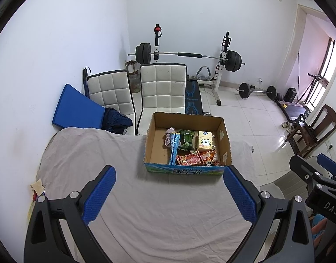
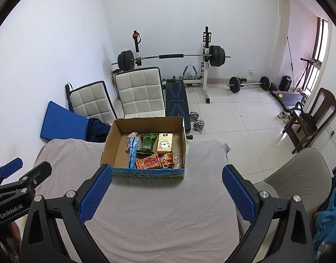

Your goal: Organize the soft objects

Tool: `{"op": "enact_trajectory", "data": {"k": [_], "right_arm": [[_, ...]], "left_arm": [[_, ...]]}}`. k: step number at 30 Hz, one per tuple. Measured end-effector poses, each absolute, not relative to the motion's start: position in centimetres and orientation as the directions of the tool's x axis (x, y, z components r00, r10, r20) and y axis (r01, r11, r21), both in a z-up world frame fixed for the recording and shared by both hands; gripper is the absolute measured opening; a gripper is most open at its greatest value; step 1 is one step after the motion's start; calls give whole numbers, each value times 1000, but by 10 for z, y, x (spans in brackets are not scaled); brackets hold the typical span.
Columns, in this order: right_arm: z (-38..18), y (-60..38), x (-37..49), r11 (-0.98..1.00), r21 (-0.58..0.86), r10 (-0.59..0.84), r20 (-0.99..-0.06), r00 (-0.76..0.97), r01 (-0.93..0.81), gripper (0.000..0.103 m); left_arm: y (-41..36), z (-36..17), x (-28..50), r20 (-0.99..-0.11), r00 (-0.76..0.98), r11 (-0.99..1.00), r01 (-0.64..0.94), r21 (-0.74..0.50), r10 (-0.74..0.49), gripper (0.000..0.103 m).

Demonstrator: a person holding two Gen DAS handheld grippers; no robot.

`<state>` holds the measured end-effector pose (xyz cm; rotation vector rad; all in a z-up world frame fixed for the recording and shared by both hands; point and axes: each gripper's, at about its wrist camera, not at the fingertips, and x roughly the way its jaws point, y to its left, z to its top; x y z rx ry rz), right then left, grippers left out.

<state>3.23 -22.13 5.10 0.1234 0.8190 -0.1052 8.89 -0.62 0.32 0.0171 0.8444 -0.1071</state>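
— So, where are the soft things?

— All inside the open brown cardboard box with the blue printed front, which sits at the far end of the counter under a wrinkled grey cloth. In the box: a pink fabric bundle at the back left, a long blue packet just beside it, a green packet in the middle, a yellow tissue pack with a bear to the right, and red and orange snack packets against the front wall.

— And the tongs?

— The left tongs hang above the cloth on the near side of the box, jaws spread wide, holding nothing. The right tongs do likewise, also wide apart and empty.

— Behind the box?

— Two white quilted chairs and a barbell on its rack.
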Motion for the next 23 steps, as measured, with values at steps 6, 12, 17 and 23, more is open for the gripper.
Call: {"op": "enact_trajectory", "data": {"k": [6, 12, 17, 23], "right_arm": [[52, -222, 32, 988, 66, -47, -734, 678, 140, 102], [54, -222, 33, 988, 66, -47, -733, 679, 139, 102], [53, -222, 33, 988, 65, -48, -732, 680, 139, 102], [53, -222, 32, 988, 67, -46, -733, 679, 139, 102]], "left_arm": [[-7, 4, 88, -747, 659, 995, 98, -29, -87, 101], [-7, 4, 88, -747, 660, 995, 95, -29, -85, 101], [-6, 4, 89, -747, 659, 995, 98, -30, -87, 101], [-6, 5, 89, -746, 661, 995, 92, -30, -84, 101]]}}
